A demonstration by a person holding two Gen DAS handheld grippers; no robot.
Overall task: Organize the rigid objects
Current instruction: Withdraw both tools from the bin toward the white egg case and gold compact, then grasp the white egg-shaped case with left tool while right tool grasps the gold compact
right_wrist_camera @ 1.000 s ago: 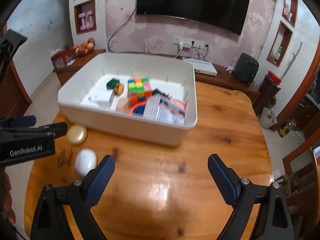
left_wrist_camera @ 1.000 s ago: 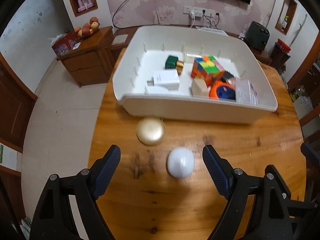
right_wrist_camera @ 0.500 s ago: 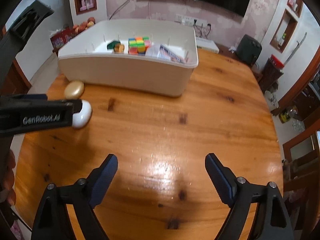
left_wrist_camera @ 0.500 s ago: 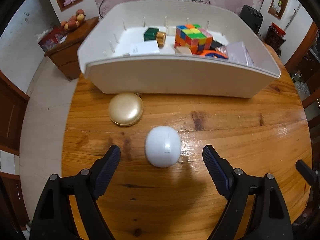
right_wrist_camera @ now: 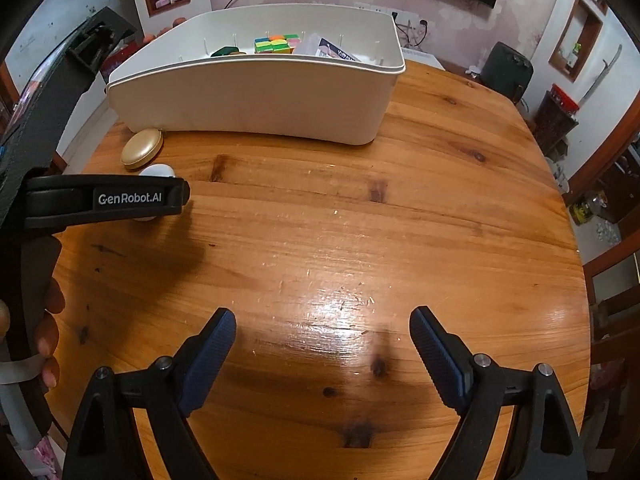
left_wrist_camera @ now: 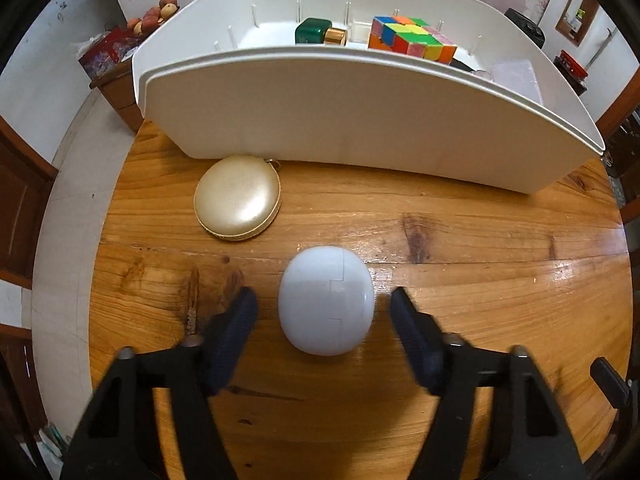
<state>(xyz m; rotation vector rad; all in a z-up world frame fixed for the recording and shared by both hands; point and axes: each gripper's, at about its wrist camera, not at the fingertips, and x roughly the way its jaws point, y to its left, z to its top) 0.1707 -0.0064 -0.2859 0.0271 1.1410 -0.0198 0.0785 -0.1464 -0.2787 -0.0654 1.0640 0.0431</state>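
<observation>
**White case sits between the spread left fingers**

At the far left of the wooden table (left_wrist_camera: 480,240), a gold round case (left_wrist_camera: 237,203) lies flat, just in front of the near wall of the white bin (left_wrist_camera: 360,108) and seemingly touching it at its far edge. Beside it, nearer the camera and a little to the right, a white rounded case (left_wrist_camera: 327,300) rests on the wood. The left gripper (left_wrist_camera: 324,308) is spread wide around this white case: one blue-padded finger stands just off its left side, the other just off its right, with a sliver of table showing on both sides, so neither pad touches it.

Inside the bin, a green box (left_wrist_camera: 314,31) with a gold cap stands left of a multicoloured puzzle cube (left_wrist_camera: 412,38); a clear packet (left_wrist_camera: 516,76) lies further right.

From the right wrist camera, the left tool's black arm, marked "GenRobot.AI", crosses over most of the white case (right_wrist_camera: 159,169), with the gold case (right_wrist_camera: 142,149) behind it and the bin (right_wrist_camera: 256,96) beyond. The right gripper (right_wrist_camera: 322,330) hangs released, fingers wide apart, above bare wood well to the right of both cases, holding nothing.
</observation>
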